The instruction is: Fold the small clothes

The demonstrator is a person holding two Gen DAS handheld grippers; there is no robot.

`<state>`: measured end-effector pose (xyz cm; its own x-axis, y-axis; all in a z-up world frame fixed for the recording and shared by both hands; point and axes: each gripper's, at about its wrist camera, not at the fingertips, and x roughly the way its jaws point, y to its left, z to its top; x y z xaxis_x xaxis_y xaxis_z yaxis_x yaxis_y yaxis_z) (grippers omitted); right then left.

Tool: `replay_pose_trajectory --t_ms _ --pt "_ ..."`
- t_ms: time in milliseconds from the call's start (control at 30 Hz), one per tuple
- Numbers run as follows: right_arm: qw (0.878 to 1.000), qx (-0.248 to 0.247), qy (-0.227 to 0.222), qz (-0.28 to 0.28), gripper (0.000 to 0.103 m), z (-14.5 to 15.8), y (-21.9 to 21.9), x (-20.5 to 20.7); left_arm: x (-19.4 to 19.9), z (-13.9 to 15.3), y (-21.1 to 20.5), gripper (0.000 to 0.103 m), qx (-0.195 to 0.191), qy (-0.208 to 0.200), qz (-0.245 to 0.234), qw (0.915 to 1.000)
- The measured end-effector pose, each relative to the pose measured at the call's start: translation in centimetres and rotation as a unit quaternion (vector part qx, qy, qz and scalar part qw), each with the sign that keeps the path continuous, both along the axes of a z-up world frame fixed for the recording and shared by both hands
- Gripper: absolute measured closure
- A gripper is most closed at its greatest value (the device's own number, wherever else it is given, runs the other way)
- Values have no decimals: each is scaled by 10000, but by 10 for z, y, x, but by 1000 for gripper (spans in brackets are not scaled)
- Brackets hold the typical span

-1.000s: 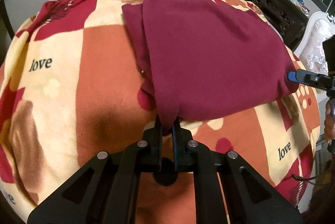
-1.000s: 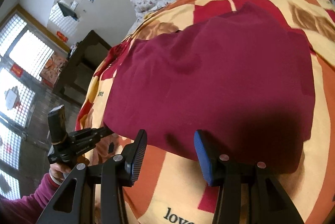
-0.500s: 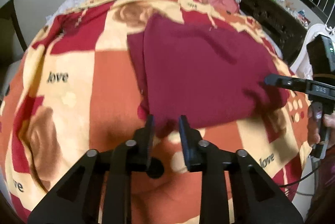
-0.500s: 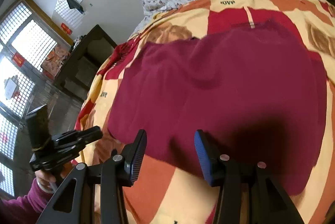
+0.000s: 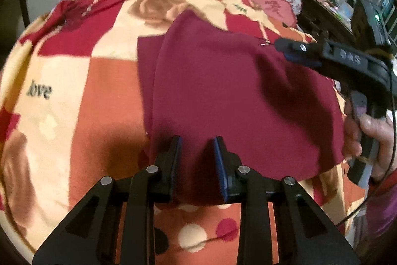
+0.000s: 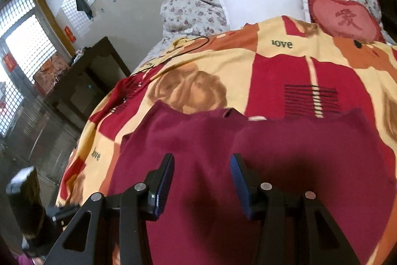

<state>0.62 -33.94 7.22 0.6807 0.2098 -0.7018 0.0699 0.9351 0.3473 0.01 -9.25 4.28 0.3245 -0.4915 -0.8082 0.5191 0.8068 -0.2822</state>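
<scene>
Covering bed [image 6: 273, 71], patterned blanket is seen; white pillow [image 6: 265, 4] at 12 o'clock. Maroon garment [image 5: 235, 96] lies flat mid-blanket, one side panel judged already folded in, layered edge at 9 o'clock. Further folds judged left. Left tool [image 5: 197, 156] held over near hem at 6 o'clock, parted, nothing gripped. Right tool [image 6: 202, 180] over garment, wide apart, empty; seen at 2 o'clock in left view.
</scene>
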Motion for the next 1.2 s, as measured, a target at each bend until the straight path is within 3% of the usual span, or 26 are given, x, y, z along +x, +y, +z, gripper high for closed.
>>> replay_pose_trajectory --t_ms 200,300,433,600,667,767,967,1133,1200 --pt "9971 -563 479 175 57 -34 18 48 4 -10 1 77 -126 110 78 9998" --pt "9955 -827 438 122 57 -41 20 60 8 -13 4 77 -281 178 148 9993" --pt "9967 -614 533 31 57 -41 11 66 10 -12 9 75 -485 306 242 9981" --pt "9987 -282 410 -52 57 -15 11 44 3 -3 17 64 -656 306 260 9970" --pt "9993 -73 337 141 56 -6 21 38 0 0 23 58 -767 268 349 9961" --pt "9960 177 616 618 48 -4 51 42 -3 -1 32 48 -1024 342 520 9928" --pt "9916 -286 803 967 47 -5 109 67 -4 -19 45 43 -1141 644 811 9881" --pt "9821 -879 1277 1070 36 -24 142 95 0 -33 49 43 -1253 856 912 9842" --pt "9781 -1147 1267 1189 19 -25 153 100 2 -38 52 43 -1347 943 946 9818"
